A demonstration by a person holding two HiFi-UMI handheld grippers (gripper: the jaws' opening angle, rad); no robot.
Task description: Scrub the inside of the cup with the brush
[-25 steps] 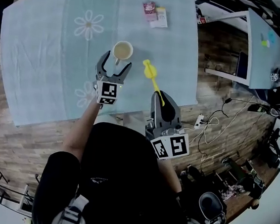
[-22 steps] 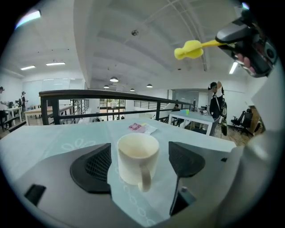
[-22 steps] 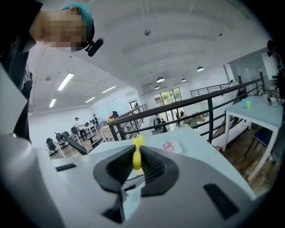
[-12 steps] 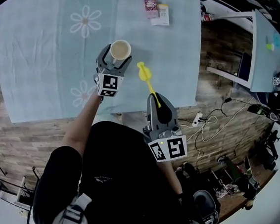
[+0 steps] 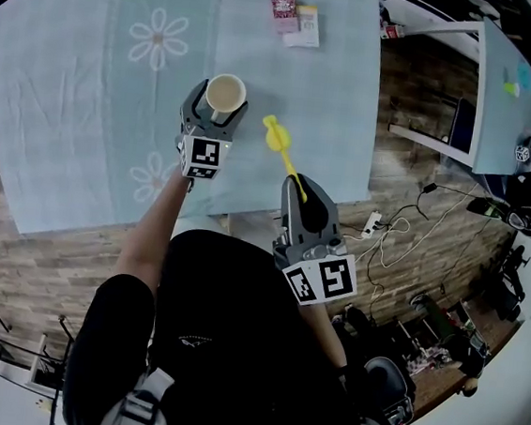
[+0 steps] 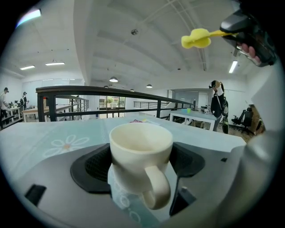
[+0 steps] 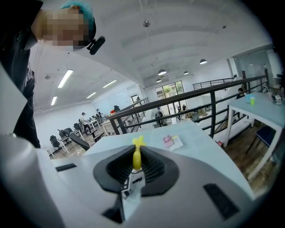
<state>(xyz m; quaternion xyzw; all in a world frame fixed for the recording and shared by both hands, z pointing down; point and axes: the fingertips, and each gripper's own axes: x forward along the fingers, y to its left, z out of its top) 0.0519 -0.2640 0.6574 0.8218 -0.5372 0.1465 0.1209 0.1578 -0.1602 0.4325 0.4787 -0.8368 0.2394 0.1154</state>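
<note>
A cream cup (image 5: pixel 226 91) stands upright on the pale blue tablecloth (image 5: pixel 78 112). My left gripper (image 5: pixel 217 104) is shut on the cup; in the left gripper view the cup (image 6: pixel 140 147) sits between both dark pads (image 6: pixel 91 164), its handle toward the camera and its inside bare. My right gripper (image 5: pixel 301 186) is shut on the thin handle of a yellow brush (image 5: pixel 276 134), whose head hangs above the cloth just right of the cup. The brush (image 7: pixel 136 156) stands between the right jaws in the right gripper view, and the brush (image 6: pixel 196 40) also shows high up in the left gripper view.
Two small packets (image 5: pixel 295 21) lie at the table's far side. The table's right edge (image 5: pixel 374 124) drops to a wood floor with cables (image 5: pixel 395 239). A white desk (image 5: pixel 500 90) stands to the right. The person's body fills the lower head view.
My left gripper moved forward from behind the cup, came around it and closed on it. The right gripper with the brush shifted only slightly.
</note>
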